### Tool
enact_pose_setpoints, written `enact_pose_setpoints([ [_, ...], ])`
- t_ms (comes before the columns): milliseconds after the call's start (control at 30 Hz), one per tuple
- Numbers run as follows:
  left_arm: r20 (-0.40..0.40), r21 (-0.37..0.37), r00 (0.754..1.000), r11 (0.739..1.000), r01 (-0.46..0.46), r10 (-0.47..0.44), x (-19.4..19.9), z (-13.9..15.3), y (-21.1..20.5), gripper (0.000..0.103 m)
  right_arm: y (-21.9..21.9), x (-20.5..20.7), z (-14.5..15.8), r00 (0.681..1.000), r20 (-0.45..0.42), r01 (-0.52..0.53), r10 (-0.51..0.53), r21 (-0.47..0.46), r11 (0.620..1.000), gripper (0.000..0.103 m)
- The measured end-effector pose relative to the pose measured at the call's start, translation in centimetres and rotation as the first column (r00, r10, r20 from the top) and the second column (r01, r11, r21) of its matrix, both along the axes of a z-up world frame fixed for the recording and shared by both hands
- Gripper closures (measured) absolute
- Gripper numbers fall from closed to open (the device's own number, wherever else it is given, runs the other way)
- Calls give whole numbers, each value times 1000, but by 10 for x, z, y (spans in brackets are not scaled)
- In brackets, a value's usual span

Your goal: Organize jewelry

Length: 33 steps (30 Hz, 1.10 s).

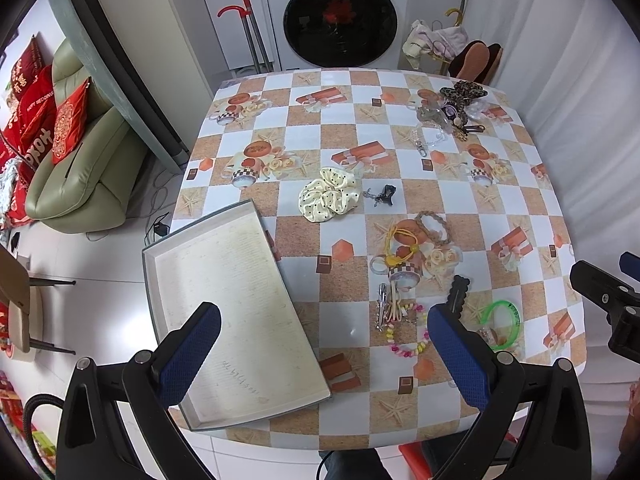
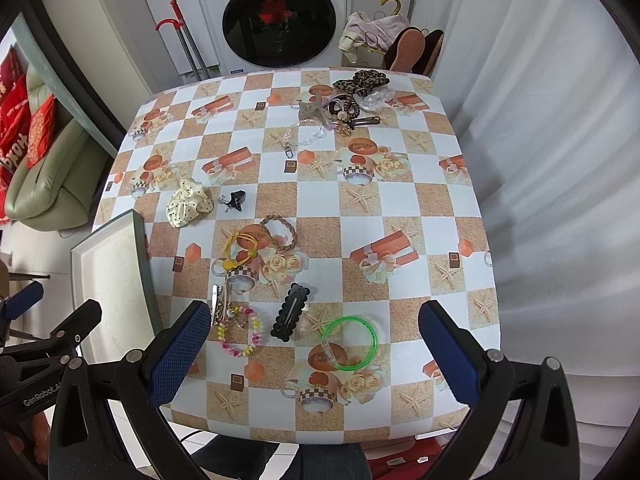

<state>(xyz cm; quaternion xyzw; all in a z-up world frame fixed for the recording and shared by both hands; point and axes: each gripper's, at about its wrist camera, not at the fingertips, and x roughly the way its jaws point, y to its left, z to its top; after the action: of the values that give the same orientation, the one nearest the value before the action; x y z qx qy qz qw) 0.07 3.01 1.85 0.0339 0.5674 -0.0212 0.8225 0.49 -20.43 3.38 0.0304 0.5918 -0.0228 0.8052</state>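
The jewelry lies scattered over the table (image 2: 400, 184), all of it outside the shallow grey tray (image 1: 240, 304) that sits at the table's near left corner, partly overhanging the edge. The tray is bare, so the sorting looks not yet begun; the step in hand seems to be choosing a first piece.

Nearest the tray's right side are a metal clip (image 2: 217, 300) and a bead bracelet (image 2: 240, 332) of pink and yellow, touching each other. Just beyond the bracelet, further from the tray, lies a black hair clip (image 2: 290, 312), then a green bangle (image 2: 352, 342). Up the table from the tray's far end sit a cream dotted scrunchie (image 1: 326, 194), a small black claw clip (image 1: 386, 194), yellow hair ties (image 2: 240, 248) and a braided band (image 2: 280, 232). A heap of darker pieces (image 2: 352, 100) lies at the far edge, well apart from the tray.

The right tool (image 2: 312, 352) hovers above the bangle and black hair clip, fingers spread wide, holding and touching nothing. The left tool (image 1: 324, 348) hangs over the tray's near end, likewise spread wide and empty.

The next move probably calls for lowering the right tool onto one thin piece lying flat, closing on its rim, and carrying it left to the tray.
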Motion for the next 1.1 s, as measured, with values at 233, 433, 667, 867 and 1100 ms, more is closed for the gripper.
enact_pose_setpoints([
  [233,-1,2,1000,1000,2,-2,1,-2,3,0,0,0,0,1000,0,0,0,-1,1000,0],
  [433,-3,3,1000,1000,-2,2,0,-3,4,0,0,0,-1,1000,0,0,0,-1,1000,0],
  [667,-3,4,1000,1000,-1,1,0,-3,3,0,0,0,-1,1000,0,0,0,-2,1000,0],
  [867,-5,4,1000,1000,-1,1,0,-2,2,0,0,0,-1,1000,0,0,0,-2,1000,0],
  [1100,-4,4,1000,1000,0,0,1,-2,2,0,1,0,-1,1000,0,0,0,-3,1000,0],
])
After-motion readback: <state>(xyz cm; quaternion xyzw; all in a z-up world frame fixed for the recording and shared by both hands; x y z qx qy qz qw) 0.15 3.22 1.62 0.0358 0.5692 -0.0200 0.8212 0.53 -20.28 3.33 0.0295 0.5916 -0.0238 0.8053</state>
